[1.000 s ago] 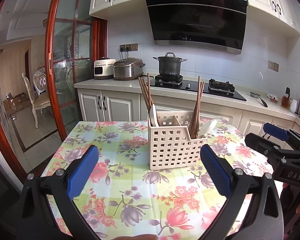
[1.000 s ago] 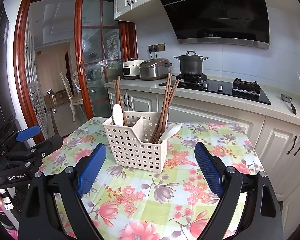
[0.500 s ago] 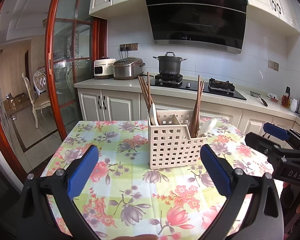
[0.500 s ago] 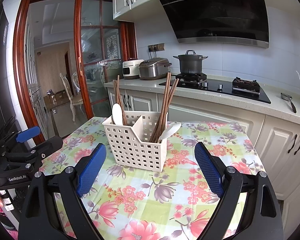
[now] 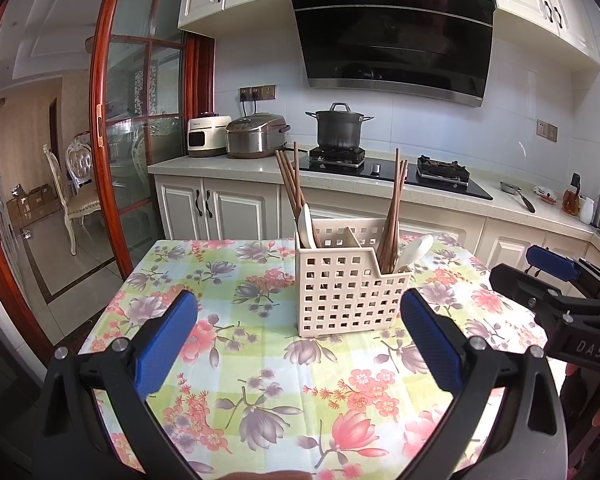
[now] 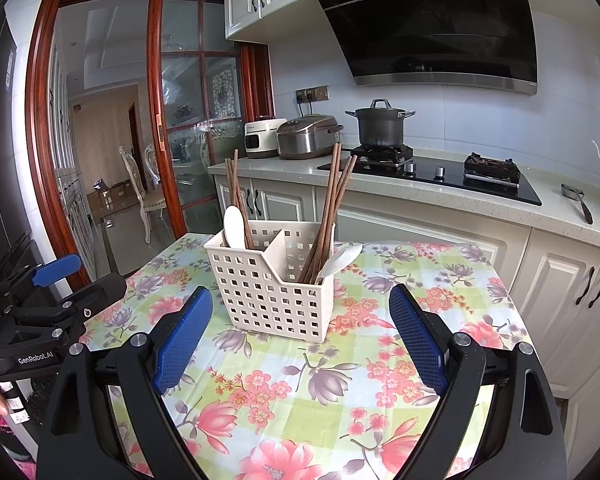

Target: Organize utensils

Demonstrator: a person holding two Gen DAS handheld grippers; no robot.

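Note:
A cream perforated utensil basket [image 5: 348, 288] [image 6: 276, 284] with two compartments stands on the floral tablecloth [image 5: 268, 364] [image 6: 340, 372]. Each compartment holds brown chopsticks [image 5: 290, 184] [image 6: 332, 208] and a white spoon [image 5: 414, 250] [image 6: 235, 226]. My left gripper [image 5: 300, 344] is open and empty, a short way in front of the basket. My right gripper [image 6: 300, 340] is open and empty, also in front of the basket. Each gripper shows at the side of the other's view, the right one [image 5: 556, 292] and the left one [image 6: 52, 300].
Behind the table runs a kitchen counter [image 5: 240, 166] with a rice cooker [image 5: 256, 136], a white appliance [image 5: 206, 136], and a pot [image 5: 338, 128] on a black hob. White cabinets stand to the right [image 6: 572, 280]. A glass sliding door [image 5: 140, 120] is at the left.

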